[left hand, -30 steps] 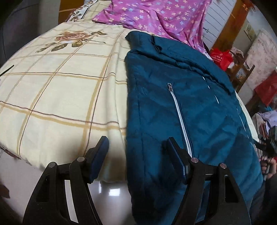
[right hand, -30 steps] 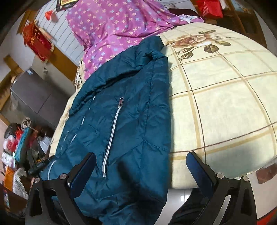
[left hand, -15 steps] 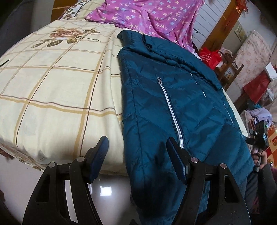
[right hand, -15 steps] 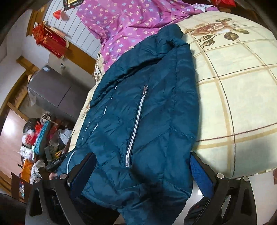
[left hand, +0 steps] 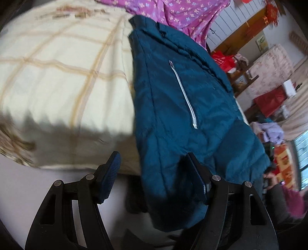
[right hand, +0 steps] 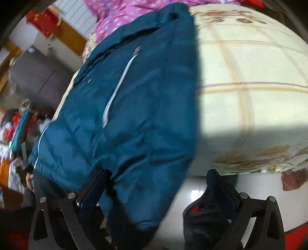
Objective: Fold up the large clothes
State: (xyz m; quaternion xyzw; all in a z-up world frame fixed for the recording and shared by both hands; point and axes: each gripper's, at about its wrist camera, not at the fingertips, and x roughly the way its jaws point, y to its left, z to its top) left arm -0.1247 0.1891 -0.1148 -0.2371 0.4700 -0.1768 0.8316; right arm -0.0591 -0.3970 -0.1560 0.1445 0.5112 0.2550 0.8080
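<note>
Grippers, left gripper [left hand: 154, 173] and right gripper [right hand: 157, 192], stand spread apart, holding nothing, over the jacket [left hand: 173, 115] hem on the bed [left hand: 57, 77].

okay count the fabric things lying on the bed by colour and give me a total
Teal: 1, the quilted jacket with a silver zipper
Purple: 1, the floral cloth at the far end
Cream: 1, the checked bedsheet underneath
Total: 3
</note>
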